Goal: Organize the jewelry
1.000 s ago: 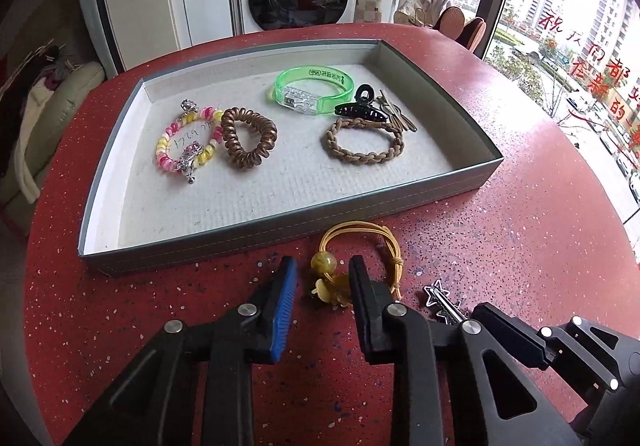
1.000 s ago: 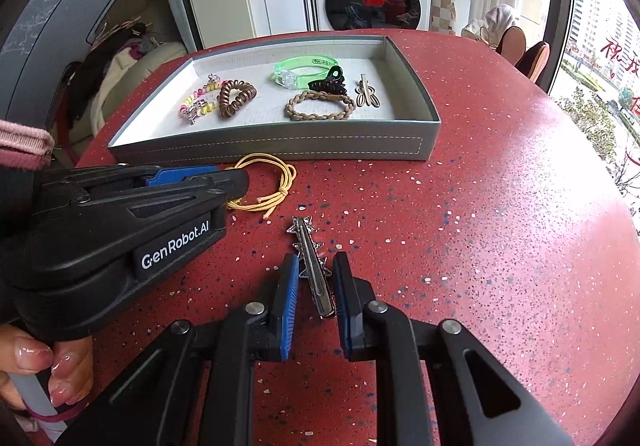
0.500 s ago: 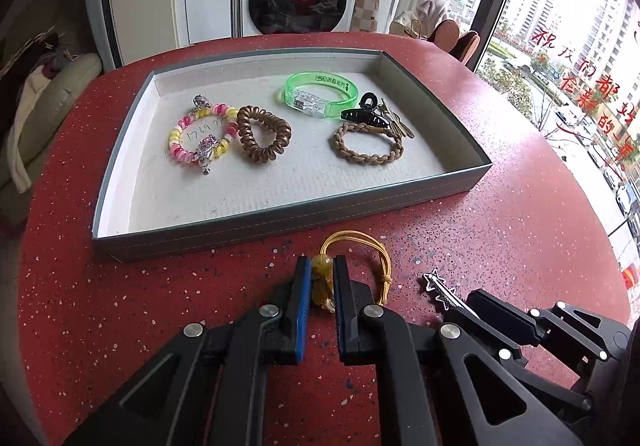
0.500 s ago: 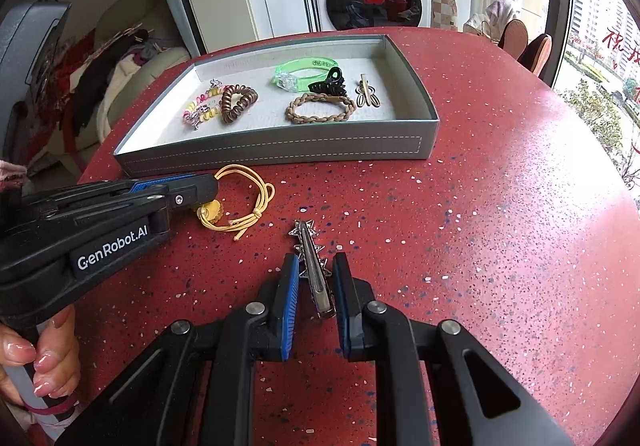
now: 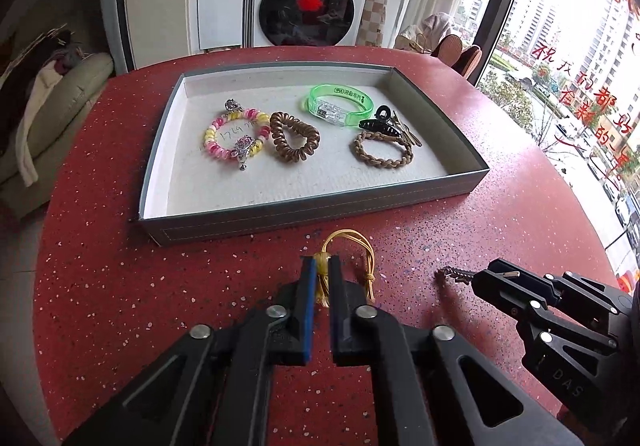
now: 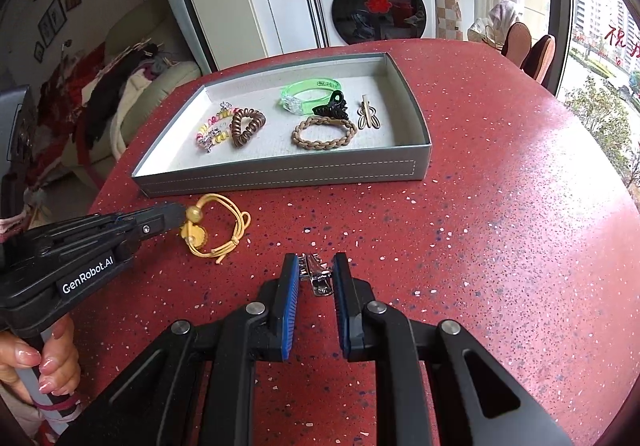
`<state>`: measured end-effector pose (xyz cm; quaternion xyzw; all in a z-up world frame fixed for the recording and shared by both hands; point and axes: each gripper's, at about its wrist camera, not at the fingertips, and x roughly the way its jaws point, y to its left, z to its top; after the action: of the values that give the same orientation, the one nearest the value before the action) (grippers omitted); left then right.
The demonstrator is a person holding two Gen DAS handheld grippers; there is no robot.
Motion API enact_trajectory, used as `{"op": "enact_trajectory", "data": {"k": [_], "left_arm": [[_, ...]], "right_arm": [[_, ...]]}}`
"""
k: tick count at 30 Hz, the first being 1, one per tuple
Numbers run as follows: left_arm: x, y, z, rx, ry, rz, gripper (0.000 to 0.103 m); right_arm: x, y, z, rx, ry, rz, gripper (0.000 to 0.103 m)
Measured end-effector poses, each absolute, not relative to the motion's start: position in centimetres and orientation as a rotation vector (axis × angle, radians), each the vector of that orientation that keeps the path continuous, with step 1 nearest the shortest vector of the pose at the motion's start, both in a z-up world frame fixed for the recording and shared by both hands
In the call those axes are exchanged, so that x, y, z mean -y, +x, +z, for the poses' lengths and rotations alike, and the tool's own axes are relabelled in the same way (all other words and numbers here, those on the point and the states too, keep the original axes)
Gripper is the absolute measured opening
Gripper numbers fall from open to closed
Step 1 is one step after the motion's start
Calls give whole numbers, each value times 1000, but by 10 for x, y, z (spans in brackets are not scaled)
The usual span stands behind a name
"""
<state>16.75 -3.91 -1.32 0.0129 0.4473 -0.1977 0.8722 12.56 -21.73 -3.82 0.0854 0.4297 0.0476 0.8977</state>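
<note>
A yellow cord hair tie (image 5: pixel 362 246) with an amber bead lies just in front of the grey tray (image 5: pixel 312 214). My left gripper (image 5: pixel 320 266) is closing tight on that bead, and the cord loop (image 6: pixel 230 220) trails out to the right of the left gripper (image 6: pixel 178 218). My right gripper (image 6: pixel 315 270) is shut on a silver spiked hair clip (image 6: pixel 316 276), which sits tilted between the blue pads. In the left wrist view the clip's tip (image 5: pixel 454 272) sticks out past the right gripper (image 5: pixel 480 278).
The tray (image 6: pixel 280 170) holds a pink-yellow bead bracelet (image 5: pixel 236 134), a brown spiral tie (image 5: pixel 294 136), a green bangle (image 5: pixel 340 106), a black claw clip (image 5: pixel 380 124), a braided brown band (image 5: pixel 382 150) and a gold clip (image 6: pixel 368 114). The red speckled table (image 6: pixel 500 206) curves away at right.
My left jaws have closed from wide apart onto the amber bead, and the left gripper has drawn back from the tray. The silver clip now looks tilted up between the right pads.
</note>
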Motion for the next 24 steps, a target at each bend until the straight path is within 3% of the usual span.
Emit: {"op": "enact_trajectory", "data": {"k": [18,22,24], "left_arm": [[29,171,-26,-978,7,-303,18],[27,174,-32,-996,9,-287,18],[27,176,-35,-1006,7,-279,18]], "right_arm": [[227,135,-58,-967,226,101,20],[227,134,-58,-963,203,101,42],[225,134,-57,-959,191,100,42]]}}
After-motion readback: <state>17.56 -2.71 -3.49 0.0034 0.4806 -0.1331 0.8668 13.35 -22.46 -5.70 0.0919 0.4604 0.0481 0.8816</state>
